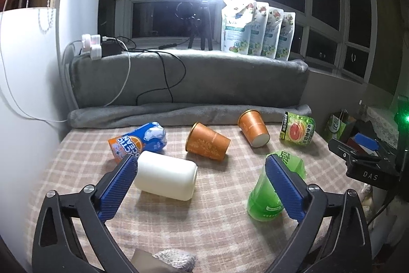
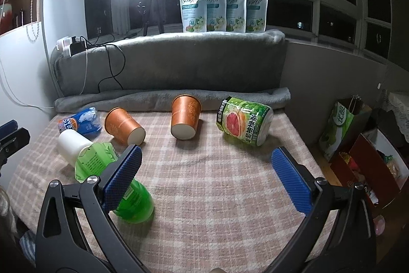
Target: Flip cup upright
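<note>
Nothing in the task looks done yet. Both orange cups lie on their sides on the checked cloth (image 2: 204,183), and neither one stands up.

The left cup (image 1: 207,145) lies near the middle of the cloth. In the left view its open mouth faces left and its base faces right. The right cup (image 1: 253,128) lies a bit further back, close to the rolled grey blanket (image 2: 173,99), with its white base turned toward the cameras.

The left tongs (image 1: 200,172) are wide open and hold nothing. A white bottle (image 1: 166,178) lies on its side just by the left finger, and a green bottle (image 1: 273,193) lies by the right finger, partly hidden behind it. It is hard to tell whether the fingers touch these or only hang above them.

The right tongs (image 2: 205,161) are wide open too and hold nothing. The bare cloth shows between their fingers, and the right cup (image 2: 185,117) lies beyond them, well apart.

Other things lie around the cups: a blue and orange can (image 1: 139,142) at the far left and a green can with a grapefruit picture (image 2: 244,124) at the right. Four white pouches (image 2: 222,1) stand on the sill behind.

So all the work is left. A cup must be reached, gripped, turned so its mouth points up, and set down. The right tongs seem better lined up with the right cup.
</note>
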A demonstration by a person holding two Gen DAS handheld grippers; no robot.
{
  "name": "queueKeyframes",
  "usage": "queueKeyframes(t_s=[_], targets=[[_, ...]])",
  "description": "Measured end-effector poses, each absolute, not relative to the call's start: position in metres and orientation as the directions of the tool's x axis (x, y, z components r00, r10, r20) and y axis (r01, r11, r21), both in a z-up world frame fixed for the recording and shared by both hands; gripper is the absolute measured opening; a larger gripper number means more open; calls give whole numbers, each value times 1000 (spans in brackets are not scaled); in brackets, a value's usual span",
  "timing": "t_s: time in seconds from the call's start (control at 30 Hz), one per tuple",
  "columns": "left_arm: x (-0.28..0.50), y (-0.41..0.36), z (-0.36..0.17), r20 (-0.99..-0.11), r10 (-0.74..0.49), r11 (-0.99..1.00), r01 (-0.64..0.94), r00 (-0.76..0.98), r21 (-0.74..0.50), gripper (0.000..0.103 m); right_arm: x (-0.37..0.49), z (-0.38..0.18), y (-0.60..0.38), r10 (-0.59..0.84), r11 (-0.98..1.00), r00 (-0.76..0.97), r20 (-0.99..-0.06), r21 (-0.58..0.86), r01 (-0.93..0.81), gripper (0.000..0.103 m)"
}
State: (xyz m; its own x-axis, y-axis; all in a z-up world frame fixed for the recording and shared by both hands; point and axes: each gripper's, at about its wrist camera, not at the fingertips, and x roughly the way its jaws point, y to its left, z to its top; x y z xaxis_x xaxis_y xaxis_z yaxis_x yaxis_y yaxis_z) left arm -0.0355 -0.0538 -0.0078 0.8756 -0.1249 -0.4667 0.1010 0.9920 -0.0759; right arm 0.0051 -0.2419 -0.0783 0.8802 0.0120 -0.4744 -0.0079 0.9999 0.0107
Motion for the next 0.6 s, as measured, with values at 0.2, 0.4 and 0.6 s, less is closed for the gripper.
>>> queueKeyframes(t_s=[0.2,0.4,0.6], targets=[[-34,-52,-10,-476,-117,993,93,872,-73,100,5,-77,-239,12,1000,881,-473,0,-13,103],[-34,-51,-10,-479,-111,994,86,871,-74,100,5,-77,-238,13,1000,881,-474,-2,-16,103],[-33,-48,-11,-483,-107,994,79,869,-78,100,5,-77,-238,13,1000,881,-474,-3,-16,103]])
